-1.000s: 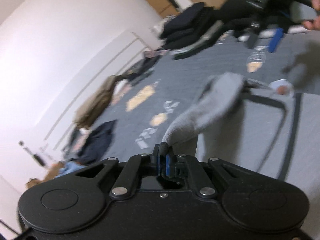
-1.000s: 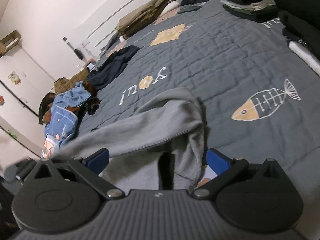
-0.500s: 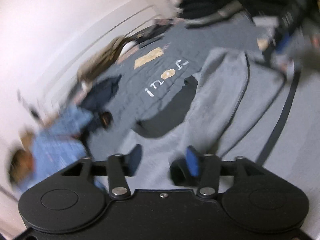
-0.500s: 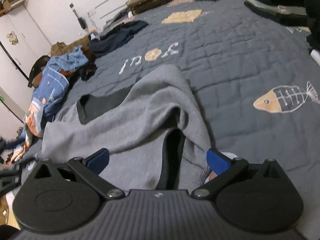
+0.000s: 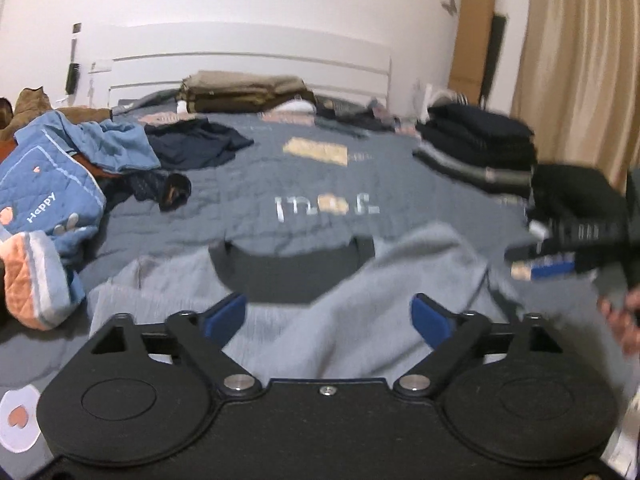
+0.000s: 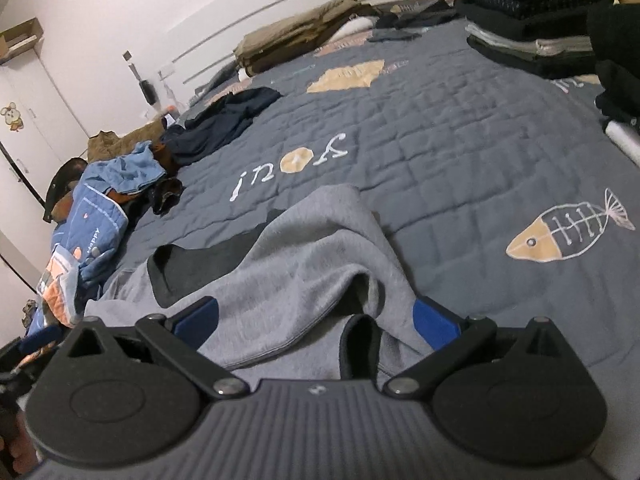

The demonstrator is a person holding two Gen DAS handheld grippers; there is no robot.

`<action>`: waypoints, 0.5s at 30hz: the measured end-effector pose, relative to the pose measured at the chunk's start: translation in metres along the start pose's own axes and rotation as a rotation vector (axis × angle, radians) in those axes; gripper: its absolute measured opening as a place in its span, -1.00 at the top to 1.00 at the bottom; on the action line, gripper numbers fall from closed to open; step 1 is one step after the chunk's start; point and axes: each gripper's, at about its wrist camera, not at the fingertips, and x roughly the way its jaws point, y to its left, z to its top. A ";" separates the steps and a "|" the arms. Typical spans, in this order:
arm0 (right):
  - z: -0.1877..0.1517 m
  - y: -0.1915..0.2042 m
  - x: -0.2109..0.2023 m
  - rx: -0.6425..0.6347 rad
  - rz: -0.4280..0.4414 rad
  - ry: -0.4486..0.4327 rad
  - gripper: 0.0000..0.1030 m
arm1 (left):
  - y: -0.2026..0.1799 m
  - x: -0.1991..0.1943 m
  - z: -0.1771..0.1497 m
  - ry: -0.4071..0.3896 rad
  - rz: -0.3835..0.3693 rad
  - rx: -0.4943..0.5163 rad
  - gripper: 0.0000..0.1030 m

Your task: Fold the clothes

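grey sweatshirt [image 6: 304, 280] lies rumpled on the quilt [image 6: 460, 136], one sleeve thrown across its body | your left gripper [image 5: 326, 316] and right gripper [image 6: 316, 316] both gape, holding nothing | step: mid-fold, judging by that sleeve | next: pinch an edge cleanly

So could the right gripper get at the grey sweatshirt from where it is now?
Probably yes: the right gripper is open with the grey sweatshirt lying rumpled right between its fingers, nothing covering it.
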 end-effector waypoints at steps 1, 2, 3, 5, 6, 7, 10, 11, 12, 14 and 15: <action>0.000 0.001 0.002 0.004 0.006 0.008 -1.00 | 0.003 0.000 0.001 -0.008 -0.009 -0.019 -0.79; 0.000 0.002 0.005 0.010 0.013 0.015 -1.00 | 0.008 -0.001 0.000 -0.006 -0.020 -0.040 -0.79; -0.001 0.004 0.007 0.016 0.017 0.021 -1.00 | 0.013 -0.001 -0.001 -0.002 -0.032 -0.060 -0.79; -0.003 0.006 0.011 0.032 0.042 0.034 -1.00 | 0.024 -0.003 -0.005 0.000 -0.015 -0.079 -0.79; -0.005 0.007 0.013 0.042 0.060 0.044 -1.00 | 0.028 -0.004 -0.006 0.002 0.000 -0.079 -0.79; -0.006 0.008 0.015 0.055 0.073 0.054 -1.00 | 0.033 -0.005 -0.007 0.008 0.012 -0.078 -0.79; -0.011 0.008 0.022 0.105 0.104 0.078 -1.00 | 0.045 -0.008 -0.008 0.011 0.029 -0.102 -0.79; -0.012 0.007 0.024 0.125 0.114 0.085 -1.00 | 0.048 -0.009 -0.008 0.008 0.025 -0.116 -0.79; -0.013 0.006 0.026 0.147 0.120 0.088 -1.00 | 0.049 -0.010 -0.009 0.006 0.021 -0.127 -0.79; -0.014 0.002 0.030 0.206 0.123 0.093 -1.00 | 0.052 -0.012 -0.010 0.003 0.012 -0.147 -0.79; -0.015 0.000 0.031 0.227 0.136 0.098 -1.00 | 0.051 -0.012 -0.011 0.005 0.009 -0.146 -0.79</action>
